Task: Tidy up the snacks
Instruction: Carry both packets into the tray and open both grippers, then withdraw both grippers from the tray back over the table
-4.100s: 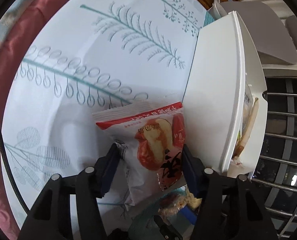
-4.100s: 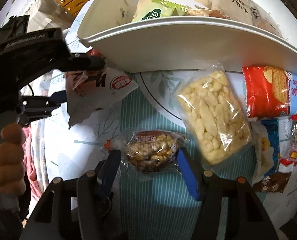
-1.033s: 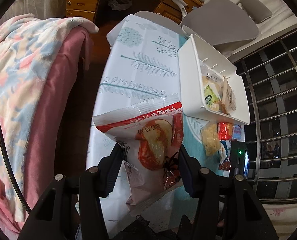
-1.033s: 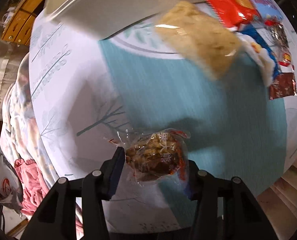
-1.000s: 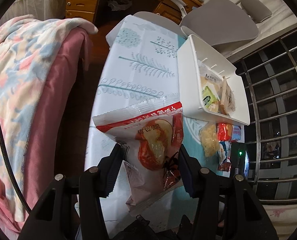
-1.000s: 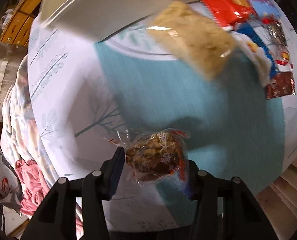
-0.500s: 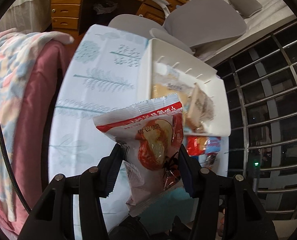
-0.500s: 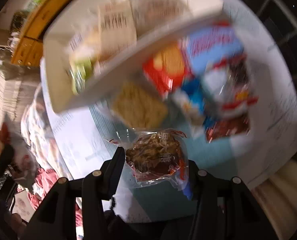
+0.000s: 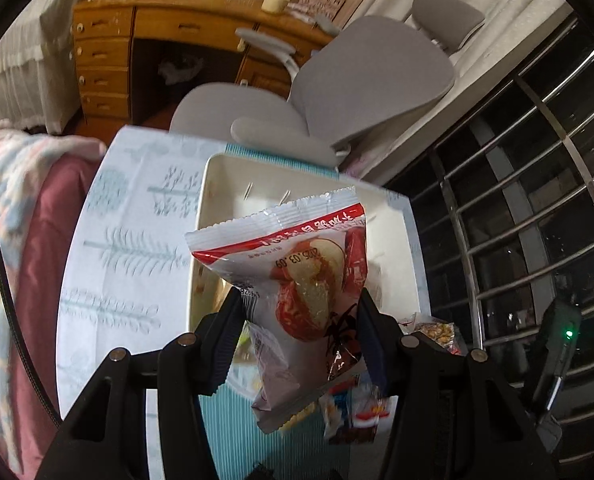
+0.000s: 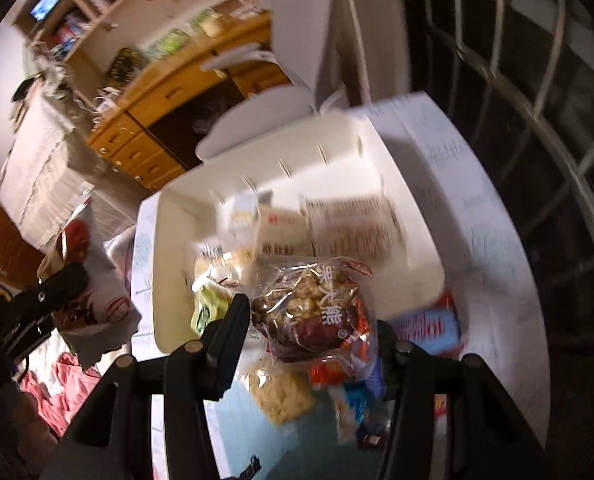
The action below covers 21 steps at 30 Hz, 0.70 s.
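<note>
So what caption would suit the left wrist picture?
Left gripper carries a red-and-white snack packet above the white bin on the table.

Motion blur smears the packets in the white bin (image 10: 413, 216); their labels cannot be read.

The snack packet (image 9: 293, 276) was white with a red band and a printed red-and-yellow fruit. The nut pouch (image 10: 317, 312) was clear, showing brown and tan pieces over a dark red label. The bin (image 9: 209, 208) was cream-white. The tablecloth (image 9: 121, 248) was white with pale teal leaf sprigs and a teal-striped patch.
</note>
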{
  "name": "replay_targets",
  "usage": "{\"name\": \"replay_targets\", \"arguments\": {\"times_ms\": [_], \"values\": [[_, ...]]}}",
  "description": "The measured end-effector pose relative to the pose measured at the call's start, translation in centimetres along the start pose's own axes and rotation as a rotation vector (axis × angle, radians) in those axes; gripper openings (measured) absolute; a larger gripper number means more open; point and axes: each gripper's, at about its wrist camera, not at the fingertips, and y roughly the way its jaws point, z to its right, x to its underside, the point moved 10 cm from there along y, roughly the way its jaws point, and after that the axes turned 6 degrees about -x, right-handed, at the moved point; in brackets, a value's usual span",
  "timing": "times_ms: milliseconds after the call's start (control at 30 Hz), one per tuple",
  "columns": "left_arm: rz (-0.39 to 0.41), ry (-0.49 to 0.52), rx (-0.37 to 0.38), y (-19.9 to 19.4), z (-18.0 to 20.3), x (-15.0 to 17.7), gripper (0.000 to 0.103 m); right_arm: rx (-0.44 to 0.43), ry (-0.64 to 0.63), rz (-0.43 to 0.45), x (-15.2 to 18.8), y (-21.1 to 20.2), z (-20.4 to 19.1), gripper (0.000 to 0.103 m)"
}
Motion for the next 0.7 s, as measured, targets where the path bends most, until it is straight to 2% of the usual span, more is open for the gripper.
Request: {"name": "replay_targets", "arguments": {"times_ms": [200, 333, 467, 700], "values": [[0.034, 0.025, -0.035, 0.9, 2.1, -1.0, 0.054, -0.085, -0.061, 0.011, -1.5, 0.8, -0.8, 0.052], [-0.023, 0.026, -0.084, 2.4, 2.3, -0.3, 0.072, -0.152, -0.056, 0.011, -1.6, 1.0, -0.8, 0.053], [-0.049, 0.007, -0.102, 3.0, 2.4, 0.5, 0.075, -0.161, -0.028, -0.010, -1.2, 1.0, -0.3, 0.067], [-0.083, -0.035, -0.087, 2.7, 1.6, 3.1, 0.075, -0.135, 0.029, -0.007, 0.5, 0.3, 0.4, 0.069]]}}
